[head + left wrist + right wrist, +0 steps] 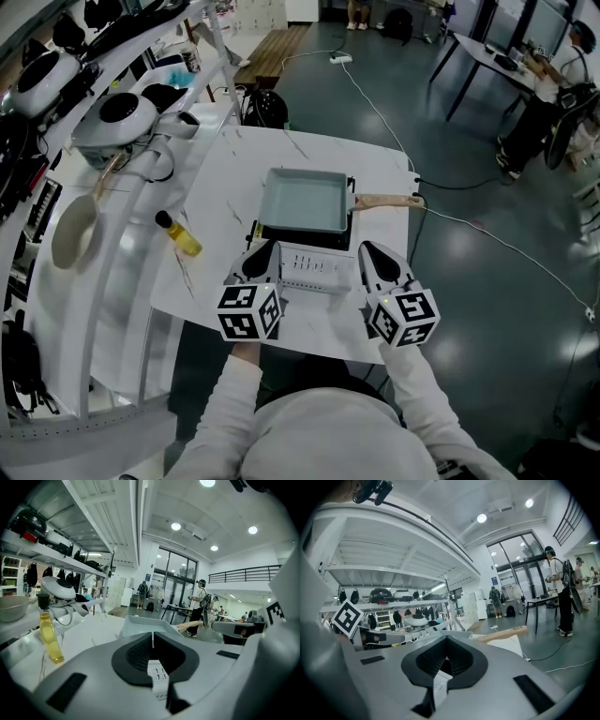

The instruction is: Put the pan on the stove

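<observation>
We read pan (305, 200) as smooth matt coating, pale grey-blue; its handle (386, 201) bare light wood. Stove (309, 262): glossy black top, white plastic front. Table (234, 155) looks like white veined stone, smooth, slight sheen. Bottle (178, 233) clear plastic, as far as we can tell, yellow liquid inside. Left gripper (152, 634) and right gripper (446, 639): matt grey plastic shells, black ribbed pads (136, 653). Floor (469, 281) dark, polished, reflecting lamps.

Your head view dim and bluish, ceiling lights (176, 526) glaring overhead, your gripper views fisheye-warped, corners black.
</observation>
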